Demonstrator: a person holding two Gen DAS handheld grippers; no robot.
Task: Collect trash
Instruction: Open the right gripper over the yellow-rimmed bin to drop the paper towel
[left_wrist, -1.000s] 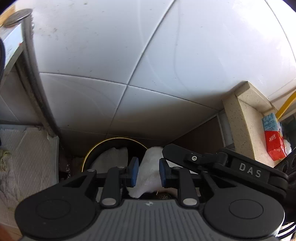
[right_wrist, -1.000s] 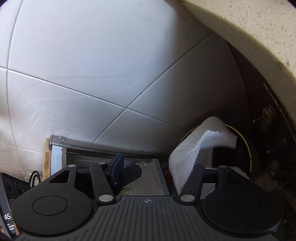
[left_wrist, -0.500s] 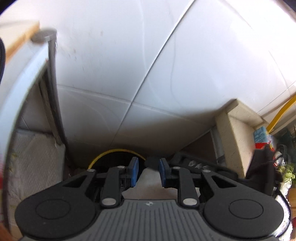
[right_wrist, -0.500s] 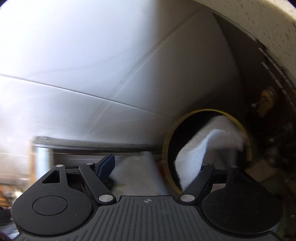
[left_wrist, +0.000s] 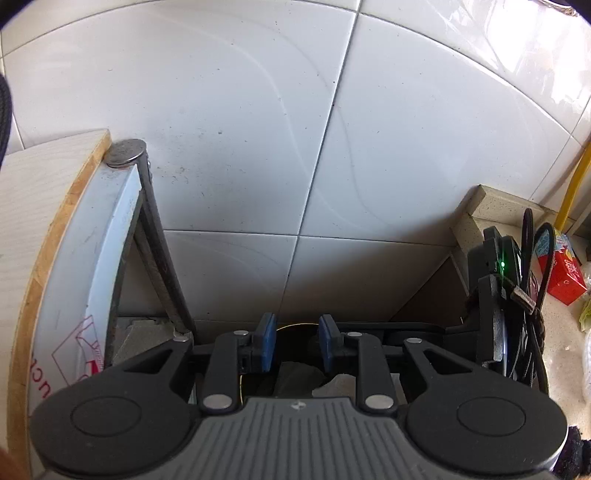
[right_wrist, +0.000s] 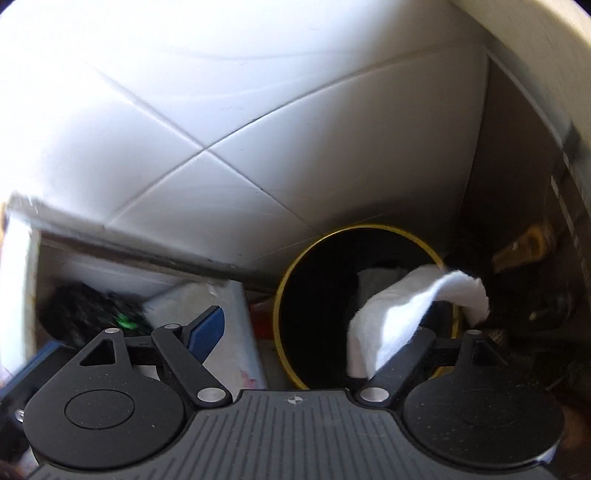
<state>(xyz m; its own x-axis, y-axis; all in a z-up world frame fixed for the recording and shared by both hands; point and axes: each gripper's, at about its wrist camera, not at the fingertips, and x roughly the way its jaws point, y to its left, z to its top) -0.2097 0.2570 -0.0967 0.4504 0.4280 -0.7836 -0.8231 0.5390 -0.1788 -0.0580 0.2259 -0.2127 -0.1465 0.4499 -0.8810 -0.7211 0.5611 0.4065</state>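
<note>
Facing: a white tiled wall (left_wrist: 236, 155) that fills most of both wrist views.
Counter: a speckled beige counter (left_wrist: 491, 210) sits at the right of my left wrist view, its end butting the tiles.
Board: a pale wooden board (left_wrist: 40, 221) with a white edge strip stands at the left of my left wrist view, a round metal cap (left_wrist: 125, 153) at its top corner.
Bin: a black bin with a yellow rim (right_wrist: 291, 280) stands on the floor against the tiles; in my left wrist view only a sliver of that rim (left_wrist: 295, 325) shows between my pads.
Left claw: my left claw (left_wrist: 297, 343) is partly open, blue pads a moderate gap apart, gripping nothing, above the bin.
Right claw: my right claw (right_wrist: 317, 332) is spread wide; the left blue pad (right_wrist: 207, 328) is clear, the right finger is hidden behind the tissue.
Tissue: a white tissue (right_wrist: 402, 314) drapes over my right finger and hangs across the bin's right rim; whether it still clings to the finger I cannot tell.
Box: a red carton (left_wrist: 563, 269) lies on the counter at far right.
Cables: black cables (left_wrist: 532, 280) hang beside my other device, whose green light (left_wrist: 501, 264) glows.
</note>
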